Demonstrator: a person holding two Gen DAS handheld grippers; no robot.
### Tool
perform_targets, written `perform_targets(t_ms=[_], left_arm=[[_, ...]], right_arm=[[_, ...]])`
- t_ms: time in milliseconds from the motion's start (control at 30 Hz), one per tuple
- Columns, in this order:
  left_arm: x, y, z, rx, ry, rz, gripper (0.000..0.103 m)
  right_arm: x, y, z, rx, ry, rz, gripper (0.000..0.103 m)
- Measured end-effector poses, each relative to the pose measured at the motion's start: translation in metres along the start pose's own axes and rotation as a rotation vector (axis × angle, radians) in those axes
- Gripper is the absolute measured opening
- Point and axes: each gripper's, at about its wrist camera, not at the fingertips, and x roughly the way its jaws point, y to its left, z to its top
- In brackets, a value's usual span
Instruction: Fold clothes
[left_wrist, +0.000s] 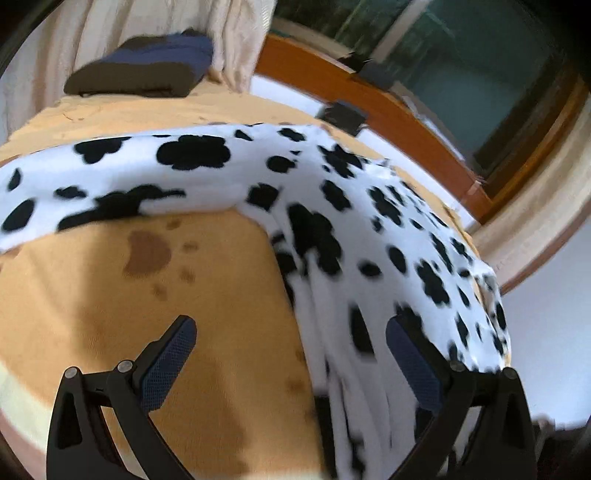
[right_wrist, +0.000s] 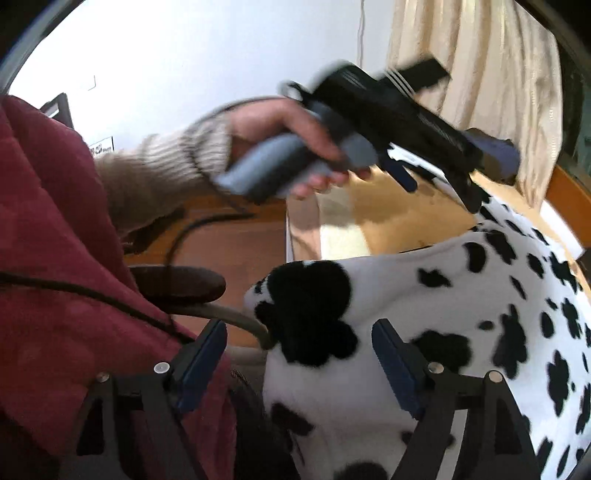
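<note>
on the tan bed (left_wrist: 110, 295), cow-print garment (left_wrist: 332, 192) spread, both grippers' jaws wide, empty

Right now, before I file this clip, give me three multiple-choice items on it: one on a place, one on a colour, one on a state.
1. Where does the folded dark pile lie?
A. on the far end of the bed, by the curtain
B. on the floor
C. between the left tool's fingers

2. What pattern does the garment have?
A. red stripes
B. black spots on white
C. plain blue

3. How does the right tool stand?
A. shut on the garment
B. shut on nothing
C. open, gripping nothing

Answers:
1. A, it rests on the tan bedspread next to the cream curtain.
2. B, black blotches cover white fleece in both views.
3. C, its pads stand wide apart with the spotted cloth lying loose beyond them.
</note>
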Motion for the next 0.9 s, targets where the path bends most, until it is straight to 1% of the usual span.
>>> perform_targets(t_ms=[67, 133, 200, 233, 367, 400, 500, 567, 633, 667, 733, 800, 867, 900], left_arm=[[0.018, 0.008, 0.021, -0.059, 0.020, 0.001, 0.103], [0.034, 0.014, 0.040, -0.108, 0.038, -0.014, 0.103], [0.049, 0.020, 0.055, -0.150, 0.052, -0.044, 0.103], [0.052, 0.022, 0.061, -0.168, 0.045, -0.049, 0.103], [0.060, 0.030, 0.075, -0.255, 0.051, -0.085, 0.103], [0.060, 0.033, 0.077, -0.278, 0.055, -0.102, 0.103], [0.060, 0.041, 0.079, -0.354, 0.069, -0.175, 0.103], [0.061, 0.045, 0.080, -0.384, 0.068, -0.200, 0.103], [0.060, 0.049, 0.085, -0.394, 0.032, -0.176, 0.103], [0.058, 0.052, 0.089, -0.394, -0.004, -0.135, 0.103], [0.054, 0.056, 0.096, -0.364, -0.074, -0.014, 0.103], [0.053, 0.061, 0.103, -0.321, -0.129, 0.082, 0.103], [0.056, 0.061, 0.109, -0.279, -0.142, 0.129, 0.103], [0.061, 0.057, 0.114, -0.240, -0.138, 0.173, 0.103]], right_arm=[[-0.013, -0.014, -0.004, 0.056, -0.018, -0.001, 0.083], [-0.030, -0.034, -0.013, 0.138, -0.034, -0.031, 0.083], [-0.049, -0.062, -0.026, 0.239, -0.057, -0.086, 0.083], [-0.061, -0.080, -0.035, 0.310, -0.074, -0.119, 0.083], [-0.111, -0.162, -0.078, 0.631, -0.169, -0.184, 0.083], [-0.121, -0.179, -0.087, 0.694, -0.193, -0.205, 0.083], [-0.151, -0.227, -0.125, 0.848, -0.261, -0.277, 0.083], [-0.164, -0.254, -0.147, 0.931, -0.291, -0.327, 0.083], [-0.171, -0.276, -0.161, 0.983, -0.302, -0.362, 0.083], [-0.168, -0.287, -0.163, 0.979, -0.282, -0.397, 0.083], [-0.162, -0.310, -0.167, 0.966, -0.238, -0.470, 0.083], [-0.158, -0.322, -0.173, 0.952, -0.174, -0.553, 0.083], [-0.147, -0.340, -0.181, 0.953, -0.113, -0.600, 0.083], [-0.142, -0.348, -0.185, 0.952, -0.085, -0.619, 0.083]])
